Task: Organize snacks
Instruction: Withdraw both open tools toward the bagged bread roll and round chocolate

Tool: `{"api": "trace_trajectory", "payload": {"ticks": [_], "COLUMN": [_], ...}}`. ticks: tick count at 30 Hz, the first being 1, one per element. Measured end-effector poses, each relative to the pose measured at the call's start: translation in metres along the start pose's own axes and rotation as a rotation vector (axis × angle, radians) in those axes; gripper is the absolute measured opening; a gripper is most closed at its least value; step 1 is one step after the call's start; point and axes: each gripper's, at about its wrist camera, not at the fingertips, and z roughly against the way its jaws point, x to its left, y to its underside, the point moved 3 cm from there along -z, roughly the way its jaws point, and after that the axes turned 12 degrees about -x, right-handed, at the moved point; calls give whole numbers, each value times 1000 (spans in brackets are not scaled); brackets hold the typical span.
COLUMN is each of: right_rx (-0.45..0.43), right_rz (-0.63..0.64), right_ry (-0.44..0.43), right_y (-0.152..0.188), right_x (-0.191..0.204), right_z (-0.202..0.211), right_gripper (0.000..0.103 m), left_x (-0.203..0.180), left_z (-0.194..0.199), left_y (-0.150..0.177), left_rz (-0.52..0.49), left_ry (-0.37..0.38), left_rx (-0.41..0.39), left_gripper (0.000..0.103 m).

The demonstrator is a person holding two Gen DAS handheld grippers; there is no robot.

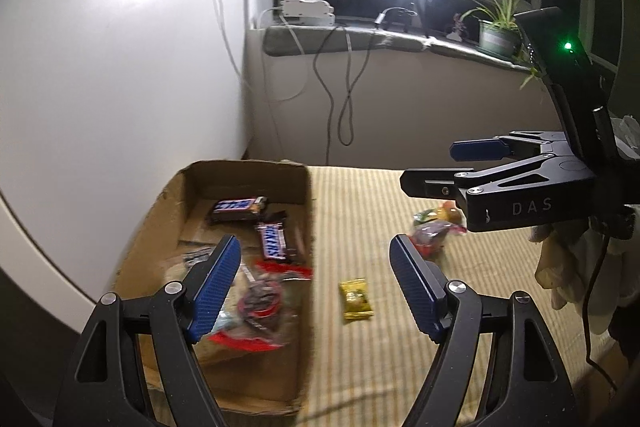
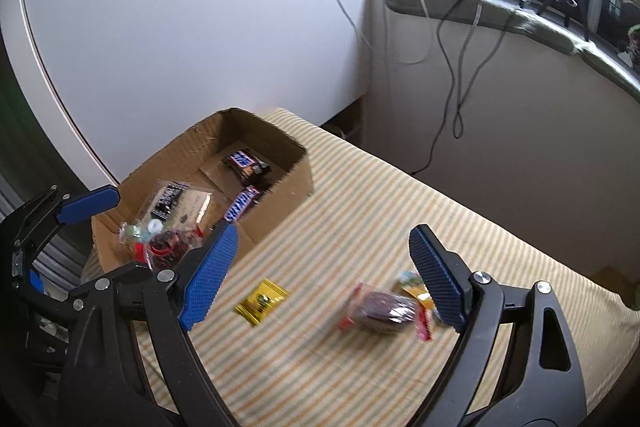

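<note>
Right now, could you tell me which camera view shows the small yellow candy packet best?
The left wrist view: the yellow packet lies unobstructed between the open fingers, print faintly visible. The right wrist view also shows it fully, but slightly blurrier, beside the finger.

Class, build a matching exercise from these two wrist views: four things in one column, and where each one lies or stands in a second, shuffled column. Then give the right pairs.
Column 1
1. Snickers bars
2. yellow candy packet
3. potted plant
4. red-wrapped snack

Column 2
A. on the window sill
B. inside the cardboard box
C. alone on the striped cloth, between box and red snack
D. on the cloth near the right claw

Pairs: 1-B, 2-C, 3-A, 4-D
</note>
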Motion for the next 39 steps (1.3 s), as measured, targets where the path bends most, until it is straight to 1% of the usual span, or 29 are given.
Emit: {"api": "trace_trajectory", "payload": {"ticks": [13, 16, 20, 24, 25, 26, 27, 28, 31, 33, 36, 39], "right_rx": [13, 24, 40, 62, 70, 78, 92, 105, 141, 158, 177, 188], "right_rz": [-99, -125, -172, -203, -202, -201, -201, -204, -206, -199, -202, -217], "right_ry": [49, 70, 64, 62, 67, 66, 61, 56, 34, 30, 24, 13], "right_y": [25, 33, 42, 50, 52, 54, 57, 60, 69, 74, 79, 83], "right_x": [-72, -90, -109, -122, -125, -127, -128, -130, -132, -132, -134, -139], "right_z": [24, 24, 19, 10, 6, 4, 0, -3, -15, -21, -30, -37], "right_gripper": [90, 90, 90, 89, 87, 80, 76, 70, 62, 52, 45, 45], "left_x": [-55, -66, -80, -93, -97, -99, -101, -102, -105, -107, -112, -117], "left_z": [-23, -30, -44, -59, -64, -68, -71, -76, -87, -95, -106, -117], "left_y": [8, 10, 14, 21, 23, 25, 26, 28, 30, 30, 33, 35], "left_rz": [-4, -4, 15, 14, 14, 18, 23, 27, 43, 46, 30, 9], "left_ry": [112, 133, 171, 194, 199, 204, 208, 209, 210, 211, 204, 186], "left_rx": [47, 61, 96, 132, 142, 150, 157, 164, 175, 183, 194, 203], "left_gripper": [77, 77, 77, 77, 77, 77, 77, 77, 77, 77, 77, 77]}}
